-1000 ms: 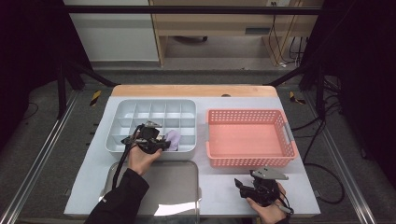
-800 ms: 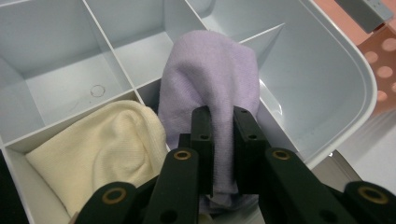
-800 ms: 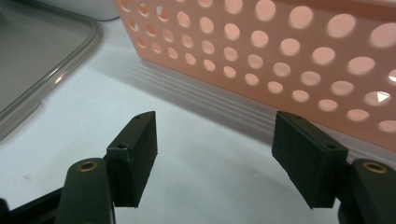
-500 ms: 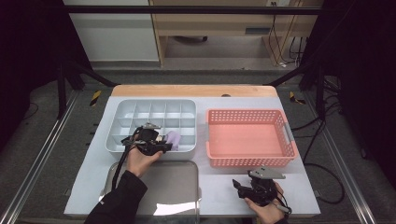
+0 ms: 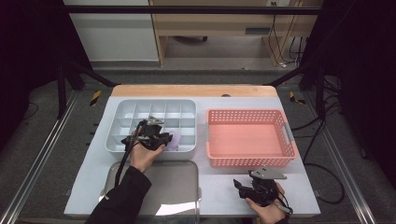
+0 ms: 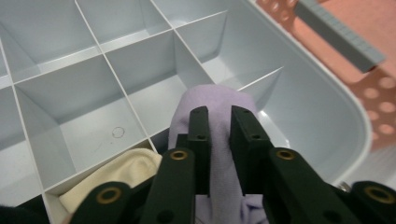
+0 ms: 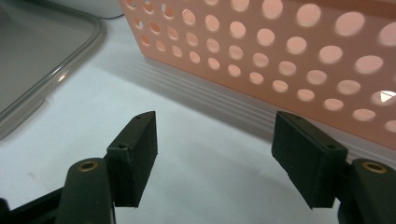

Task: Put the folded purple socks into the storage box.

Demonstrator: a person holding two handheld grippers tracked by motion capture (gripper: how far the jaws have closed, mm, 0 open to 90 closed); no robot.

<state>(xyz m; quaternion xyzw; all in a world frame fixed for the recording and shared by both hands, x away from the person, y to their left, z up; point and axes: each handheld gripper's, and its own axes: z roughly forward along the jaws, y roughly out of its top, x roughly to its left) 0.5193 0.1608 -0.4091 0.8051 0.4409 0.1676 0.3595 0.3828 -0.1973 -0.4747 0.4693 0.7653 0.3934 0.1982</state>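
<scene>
A grey floor (image 5: pixel 42 140) surrounds the white table (image 5: pixel 219 186), with a wooden cabinet (image 5: pixel 215 23) beyond

Left gripper (image 6: pixel 219 135) sits low in the grey divider tray (image 5: pixel 122 140), jaws pinched on a lilac cloth (image 6: pixel 212 100); divider walls box it in on all sides, cream cloth (image 6: pixel 119 175) fills the neighbouring cell. Way out is up. Right gripper (image 7: pixel 215 149) has jaws wide apart over bare white tabletop (image 7: pixel 196 154). Pink basket (image 7: pixel 280 56) wall blocks ahead, clear lid (image 7: pixel 42 60) edge to one side.
</scene>
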